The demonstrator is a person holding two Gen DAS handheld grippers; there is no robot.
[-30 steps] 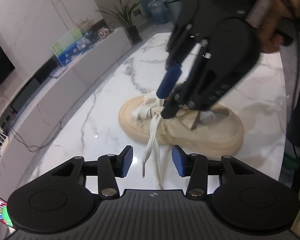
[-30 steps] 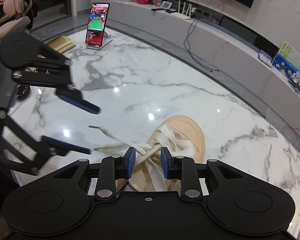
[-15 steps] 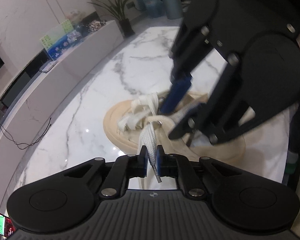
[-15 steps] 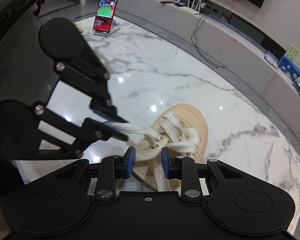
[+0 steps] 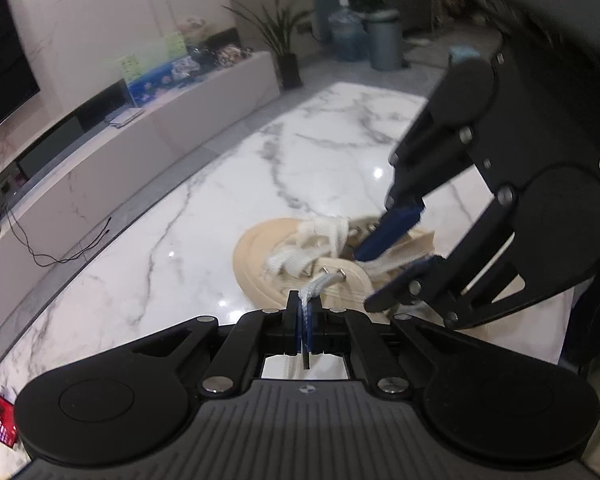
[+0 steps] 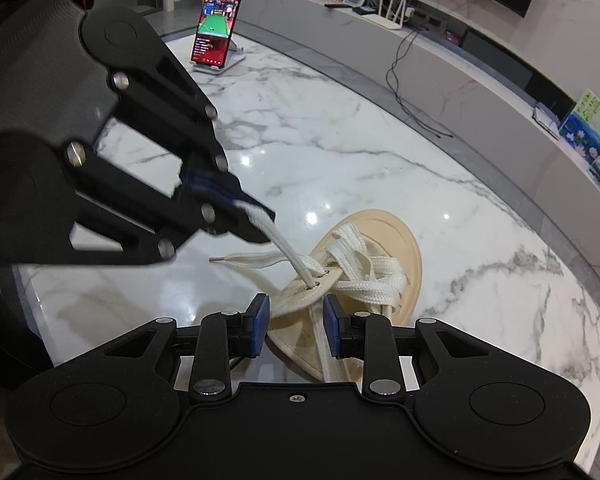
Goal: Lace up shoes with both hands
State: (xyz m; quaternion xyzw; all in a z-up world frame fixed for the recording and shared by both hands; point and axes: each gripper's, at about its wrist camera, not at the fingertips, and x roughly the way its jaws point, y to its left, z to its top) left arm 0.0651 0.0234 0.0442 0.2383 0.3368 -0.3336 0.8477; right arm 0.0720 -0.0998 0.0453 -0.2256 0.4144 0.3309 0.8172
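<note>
Bare marble table [image 6: 380, 168] is lying open beyond and beside the shoe [image 6: 384, 236]. A propped phone [image 6: 216, 24] is standing at the far edge. The taut lace [image 6: 292, 256] is crossing the approach between both grippers.

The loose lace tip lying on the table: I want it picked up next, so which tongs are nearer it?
Left. The left tongs, shut on the other lace, hang just above the loose tip; the right tongs straddle the shoe's eyelet flap, farther back.
</note>
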